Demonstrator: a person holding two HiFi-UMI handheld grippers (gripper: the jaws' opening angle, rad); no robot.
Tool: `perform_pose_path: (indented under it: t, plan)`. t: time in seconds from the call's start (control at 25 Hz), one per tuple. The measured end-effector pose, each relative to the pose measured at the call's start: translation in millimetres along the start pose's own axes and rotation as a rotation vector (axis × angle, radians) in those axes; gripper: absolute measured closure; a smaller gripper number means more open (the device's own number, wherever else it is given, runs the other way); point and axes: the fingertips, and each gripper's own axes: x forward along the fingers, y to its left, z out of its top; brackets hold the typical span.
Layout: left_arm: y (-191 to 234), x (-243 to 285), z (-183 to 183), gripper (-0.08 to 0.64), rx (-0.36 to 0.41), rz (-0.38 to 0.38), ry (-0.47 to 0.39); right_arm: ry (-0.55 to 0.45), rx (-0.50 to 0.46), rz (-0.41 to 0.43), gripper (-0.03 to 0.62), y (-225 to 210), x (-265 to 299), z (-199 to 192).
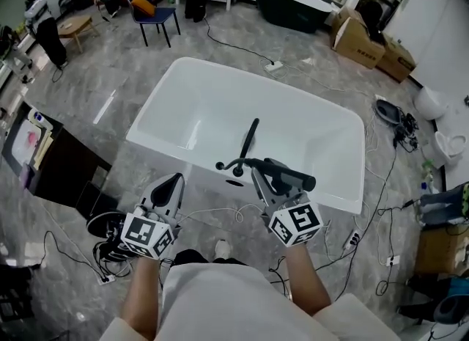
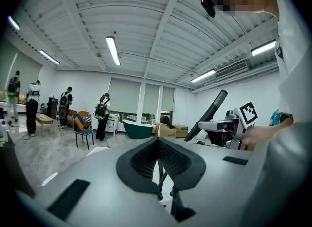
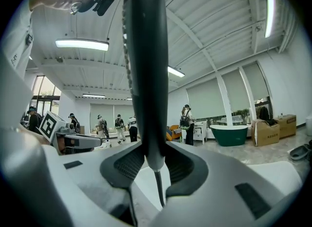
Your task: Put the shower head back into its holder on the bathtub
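A white bathtub (image 1: 308, 134) fills the middle of the head view. A black fitting (image 1: 230, 165) stands on its near rim. My right gripper (image 1: 258, 171) is shut on the handle of the black stick-shaped shower head (image 1: 249, 139), just right of that fitting. In the right gripper view the shower head (image 3: 144, 74) stands upright between the jaws (image 3: 148, 157), and its hose (image 3: 158, 192) hangs below. My left gripper (image 1: 176, 180) hovers at the near rim, left of the fitting, with its pads (image 2: 146, 160) together and nothing in them. The left gripper view shows the shower head (image 2: 210, 113) off to its right.
Cables and a power strip (image 1: 273, 66) lie on the floor around the tub. A dark cabinet (image 1: 58, 163) stands at the left, cardboard boxes (image 1: 359, 42) and a dark green tub (image 1: 293, 6) at the back, a blue chair (image 1: 155, 17) back left. People stand in the background.
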Motion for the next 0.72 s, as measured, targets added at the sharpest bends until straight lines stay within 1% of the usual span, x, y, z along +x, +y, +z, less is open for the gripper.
perform_pose_path:
  t: [0.16,0.32,0.52,0.72]
  plan:
    - [3.6,4.4,-7.8,0.551,0.002,0.007,0.025,0.007,0.005,0.016,0.451,-2.3,8.1,-5.4]
    - [10.4,11.9,-16.0,0.551,-0.004,0.007,0.044,0.024,0.016,0.008,0.451,-5.6,19.0,-14.4]
    - [22.1,30.2,-27.5,0.552,-0.024,-0.032,0.064,0.054,0.022,-0.012,0.451,-10.9,36.2,-29.3]
    - [37.3,52.6,-39.1,0.552,-0.040,-0.066,0.084,0.104,0.034,-0.037,0.451,-21.2,53.3,-48.6]
